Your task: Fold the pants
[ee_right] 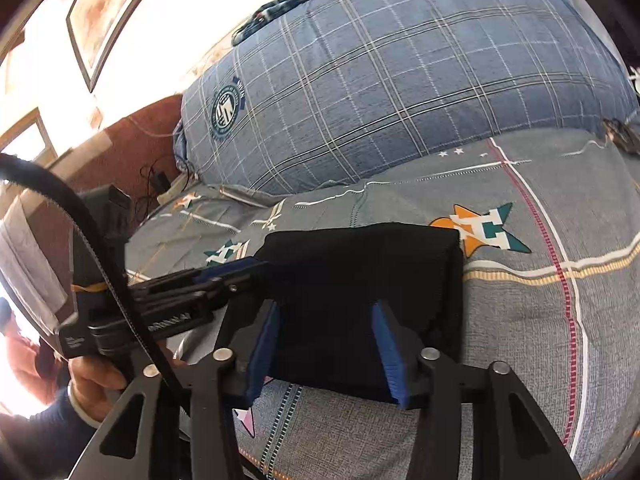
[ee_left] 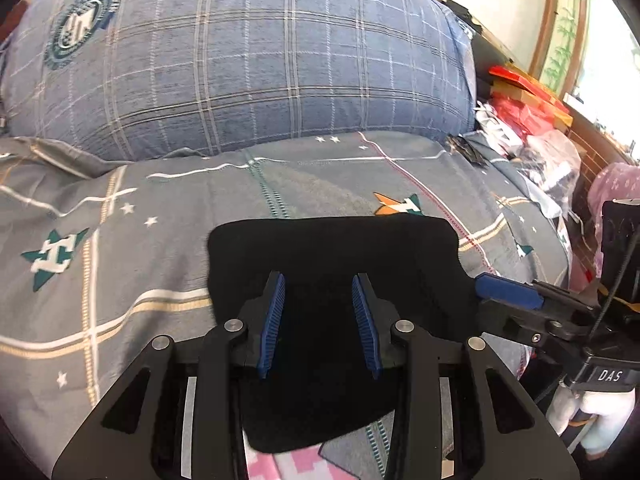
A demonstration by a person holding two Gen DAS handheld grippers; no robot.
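The black pants [ee_left: 332, 248] lie folded into a thick rectangle on the grey bedspread. My left gripper [ee_left: 319, 280] hovers over their near half, its blue pads apart and no cloth pinched between them. In the right wrist view the same folded pants [ee_right: 360, 272] sit straight ahead. My right gripper [ee_right: 327, 310] stands open over their near edge, with the dark cloth showing behind the gap. Each gripper shows in the other's view: the right gripper [ee_left: 508, 290] at the pants' right edge, the left gripper [ee_right: 228, 274] at their left edge.
A big blue plaid pillow [ee_left: 248, 52] fills the back of the bed. Red boxes and bags [ee_left: 528, 104] are piled at the far right. A person's hand [ee_right: 96, 384] grips the left tool's handle. The bedspread [ee_left: 100, 280] carries star prints.
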